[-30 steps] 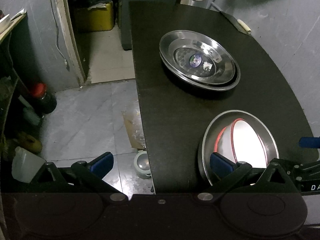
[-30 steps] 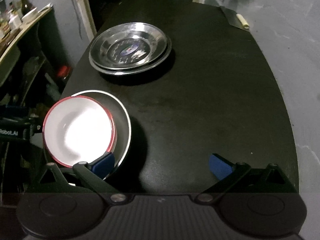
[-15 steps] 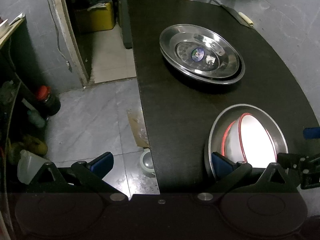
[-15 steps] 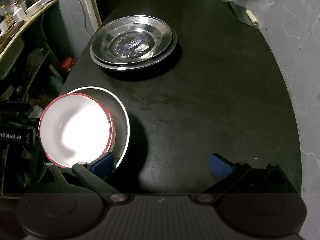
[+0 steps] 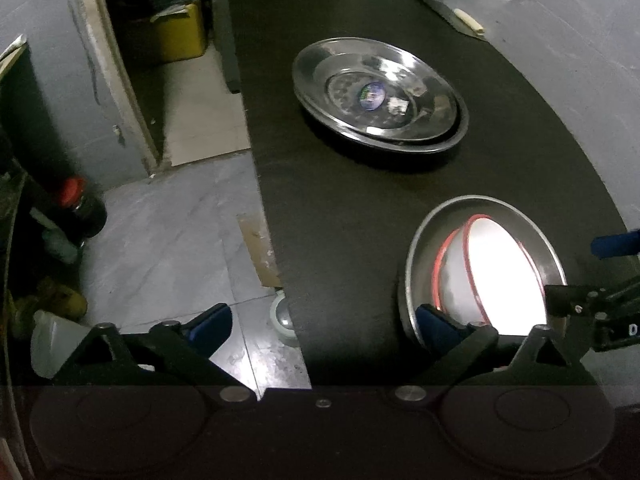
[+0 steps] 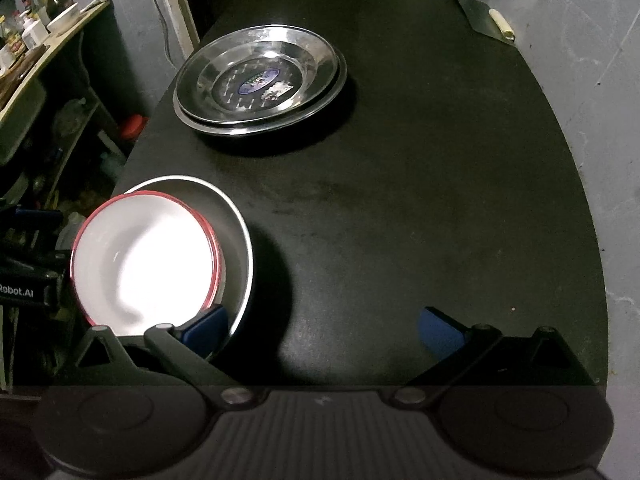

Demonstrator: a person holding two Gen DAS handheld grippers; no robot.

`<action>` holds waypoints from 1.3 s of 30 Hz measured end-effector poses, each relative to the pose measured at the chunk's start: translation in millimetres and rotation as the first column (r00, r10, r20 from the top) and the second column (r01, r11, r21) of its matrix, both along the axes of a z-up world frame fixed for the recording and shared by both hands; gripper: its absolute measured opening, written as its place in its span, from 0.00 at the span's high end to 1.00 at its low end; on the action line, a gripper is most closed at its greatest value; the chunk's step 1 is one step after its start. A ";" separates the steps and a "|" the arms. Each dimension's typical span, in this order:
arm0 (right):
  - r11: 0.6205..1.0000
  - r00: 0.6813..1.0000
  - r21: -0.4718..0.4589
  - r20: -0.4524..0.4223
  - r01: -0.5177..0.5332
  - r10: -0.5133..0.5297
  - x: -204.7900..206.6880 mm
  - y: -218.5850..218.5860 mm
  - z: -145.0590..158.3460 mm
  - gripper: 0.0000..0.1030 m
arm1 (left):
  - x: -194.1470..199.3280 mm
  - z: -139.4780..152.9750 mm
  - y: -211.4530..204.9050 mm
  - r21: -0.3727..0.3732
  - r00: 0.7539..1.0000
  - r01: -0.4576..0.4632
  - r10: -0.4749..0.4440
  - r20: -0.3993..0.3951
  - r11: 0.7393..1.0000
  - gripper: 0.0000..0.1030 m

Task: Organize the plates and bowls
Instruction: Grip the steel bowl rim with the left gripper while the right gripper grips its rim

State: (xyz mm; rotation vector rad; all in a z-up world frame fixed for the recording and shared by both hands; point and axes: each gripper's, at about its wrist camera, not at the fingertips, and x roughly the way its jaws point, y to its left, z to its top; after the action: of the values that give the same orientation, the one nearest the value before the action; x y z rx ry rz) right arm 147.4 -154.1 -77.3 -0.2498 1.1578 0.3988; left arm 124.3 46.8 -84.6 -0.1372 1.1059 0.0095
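Steel plates sit stacked at the black table's far end. Nearer, red-rimmed white bowls nest inside a steel plate. The left gripper, empty, is closing; the right gripper gapes wide, empty.

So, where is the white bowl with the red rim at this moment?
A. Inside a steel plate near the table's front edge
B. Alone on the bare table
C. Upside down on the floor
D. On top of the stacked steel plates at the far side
A: the white bowl sits inside a steel plate near the front edge of the table, apart from the far stacked plates.
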 end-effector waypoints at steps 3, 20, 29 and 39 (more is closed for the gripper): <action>1.000 1.000 -0.009 0.003 -0.001 0.001 0.1 0.8 0.3 0.01 | 0.4 0.5 -1.7 -0.030 1.000 0.024 -0.024 0.001 0.999 0.17; 0.999 0.999 0.030 -0.007 -0.037 0.038 1.8 -1.3 5.1 0.23 | 12.1 1.0 -12.5 -0.145 0.999 0.044 -0.039 0.037 0.988 0.65; 0.991 0.996 0.118 -0.046 -0.065 0.071 7.0 -5.4 7.0 0.53 | 15.0 2.9 -22.0 -0.134 0.996 0.081 -0.073 0.057 0.988 0.85; 0.978 0.993 0.201 -0.099 -0.048 0.069 12.4 -13.1 3.9 0.63 | 17.1 5.1 -28.0 -0.113 0.994 0.103 -0.097 0.057 0.988 0.93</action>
State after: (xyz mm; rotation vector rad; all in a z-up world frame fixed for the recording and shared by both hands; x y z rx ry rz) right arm 159.8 -167.2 -73.4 -0.0891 1.2067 0.5820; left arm 141.4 18.8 -79.4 -0.1844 1.0607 -0.1480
